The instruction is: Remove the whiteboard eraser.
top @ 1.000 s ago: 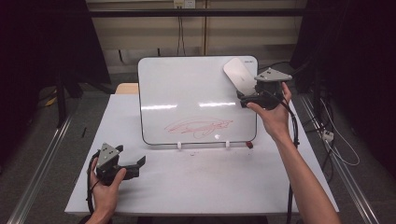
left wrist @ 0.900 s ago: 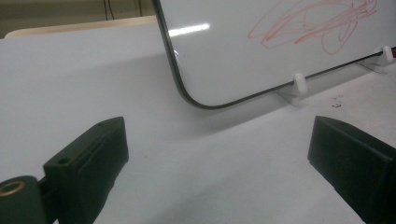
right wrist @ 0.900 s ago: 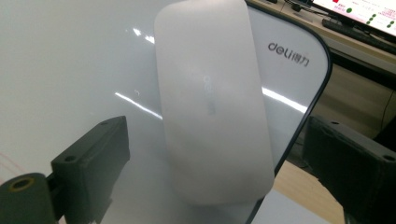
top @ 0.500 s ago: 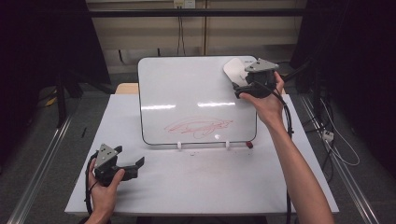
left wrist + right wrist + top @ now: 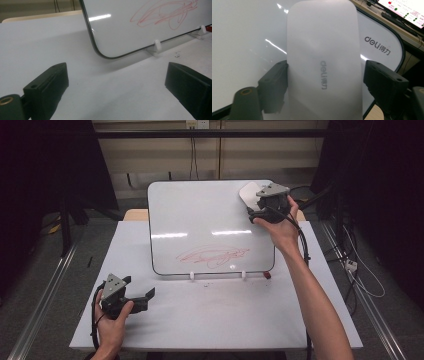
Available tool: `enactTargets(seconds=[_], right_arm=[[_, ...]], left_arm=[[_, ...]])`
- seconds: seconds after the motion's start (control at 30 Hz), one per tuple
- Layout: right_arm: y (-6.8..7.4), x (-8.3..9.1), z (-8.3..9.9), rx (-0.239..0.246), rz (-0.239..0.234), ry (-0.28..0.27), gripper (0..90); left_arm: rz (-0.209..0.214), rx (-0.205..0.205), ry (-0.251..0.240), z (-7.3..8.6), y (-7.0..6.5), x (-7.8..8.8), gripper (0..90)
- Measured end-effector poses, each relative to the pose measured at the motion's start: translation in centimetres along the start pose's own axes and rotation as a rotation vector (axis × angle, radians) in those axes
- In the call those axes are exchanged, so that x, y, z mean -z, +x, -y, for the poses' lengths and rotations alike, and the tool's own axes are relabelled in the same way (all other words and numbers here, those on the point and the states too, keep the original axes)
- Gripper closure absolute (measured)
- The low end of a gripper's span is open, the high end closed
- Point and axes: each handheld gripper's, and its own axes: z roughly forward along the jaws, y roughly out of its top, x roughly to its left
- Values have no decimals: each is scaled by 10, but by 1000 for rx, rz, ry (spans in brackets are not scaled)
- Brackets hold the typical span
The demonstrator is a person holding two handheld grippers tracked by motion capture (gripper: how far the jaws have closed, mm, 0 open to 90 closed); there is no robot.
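Now right gripper (image 5: 324, 82) fingers have just been closing on the eraser (image 5: 322, 55) (left gripper (image 5: 117, 82) released)

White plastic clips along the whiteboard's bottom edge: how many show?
2: one white plastic clip left of centre, another right of centre; a small red piece sits by the whiteboard's right corner.

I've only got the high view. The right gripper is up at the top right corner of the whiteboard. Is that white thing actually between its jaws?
Observer: Yes. In the right gripper view the eraser lies between the jaws of the right gripper, which have just been closing. Both pads appear to touch its long edges.
Operator: Is the left gripper holding anything?
Observer: No. The left gripper view shows the left gripper with its jaws wide apart and just the bare table between them.
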Motion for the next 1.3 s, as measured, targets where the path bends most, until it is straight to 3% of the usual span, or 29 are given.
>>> enactTargets(seconds=[0.1,0.17,0.4,0.7,0.9,1.3], right_arm=[[1,0,-1,4,-6,3,308],[3,-1,-1,30,0,5,314],[3,1,-2,32,-1,17,319],[1,4,-3,-13,-24,21,319],[-4,6,-2,-67,-67,16,319],[-4,8,0,-92,-92,14,320]], left_arm=[[-2,3,-5,0,0,1,50],[-5,3,-2,0,1,1,50],[-4,6,1,1,0,1,49],[-12,8,-2,1,1,2,49],[-12,14,-1,2,1,2,49],[-14,12,0,1,1,2,49]])
